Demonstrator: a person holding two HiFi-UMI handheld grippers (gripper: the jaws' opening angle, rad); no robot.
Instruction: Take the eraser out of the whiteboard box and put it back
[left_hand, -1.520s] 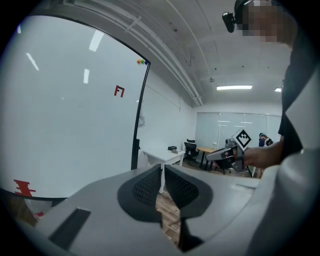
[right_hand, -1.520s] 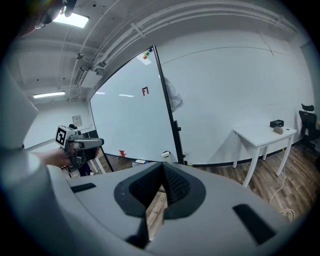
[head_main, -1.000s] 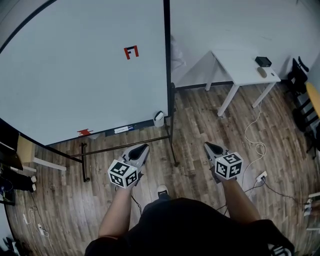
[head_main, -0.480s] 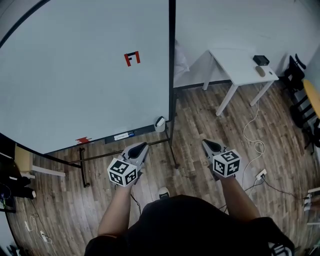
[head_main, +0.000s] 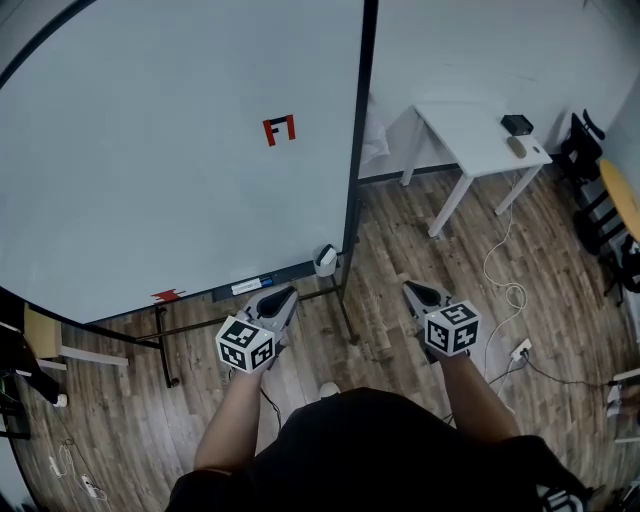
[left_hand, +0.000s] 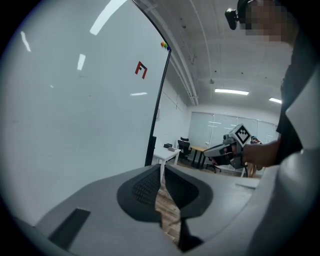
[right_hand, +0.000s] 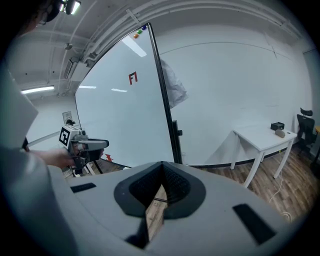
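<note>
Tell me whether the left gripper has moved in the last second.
Yes. In the head view the left gripper has come nearer the whiteboard: the floor between its tips and the white box at the board's lower corner has narrowed.

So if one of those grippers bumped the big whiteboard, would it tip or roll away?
It would probably wobble rather than topple: the whiteboard is a tall, thin panel on a slim dark frame with feet running along the floor. Rolling is uncertain, as no wheels can be made out. A push high up seems riskier than one near the tray.
</note>
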